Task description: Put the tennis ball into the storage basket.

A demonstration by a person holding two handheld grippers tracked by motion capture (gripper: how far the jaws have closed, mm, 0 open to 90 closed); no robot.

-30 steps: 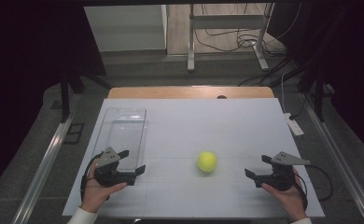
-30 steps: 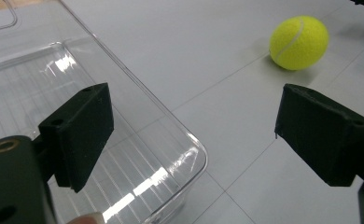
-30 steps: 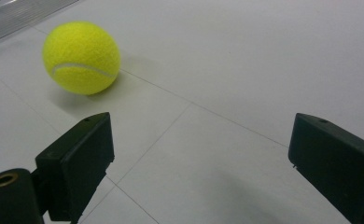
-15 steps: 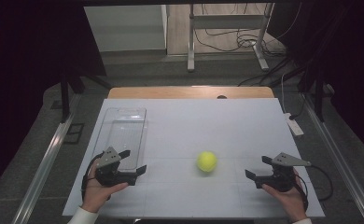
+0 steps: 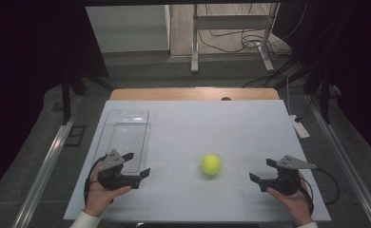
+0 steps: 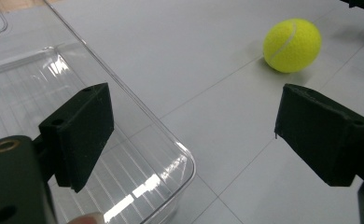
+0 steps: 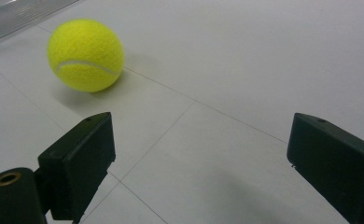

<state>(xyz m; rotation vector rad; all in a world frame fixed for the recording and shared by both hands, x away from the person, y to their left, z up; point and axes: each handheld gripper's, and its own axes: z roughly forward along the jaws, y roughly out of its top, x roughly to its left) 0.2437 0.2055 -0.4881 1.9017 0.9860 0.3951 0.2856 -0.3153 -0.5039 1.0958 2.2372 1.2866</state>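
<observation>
A yellow tennis ball [image 5: 211,164] lies on the white table [image 5: 198,128], between the two hands and nearer the front edge. My left gripper [image 5: 137,166] rests at the front left, jaws wide open and empty, right by the near end of a clear plastic tray [image 5: 126,137]. In the left gripper view the tray's corner [image 6: 171,154] sits under the left jaw and the ball [image 6: 292,45] lies ahead at the upper right. My right gripper [image 5: 263,169] rests at the front right, open and empty; in its view the ball [image 7: 85,54] lies ahead to the left.
A white power strip [image 5: 299,126] lies at the table's right edge. Beyond the table's far wooden edge [image 5: 193,93] stand a metal frame [image 5: 231,28] and floor cables. Metal rails run along both sides of the table.
</observation>
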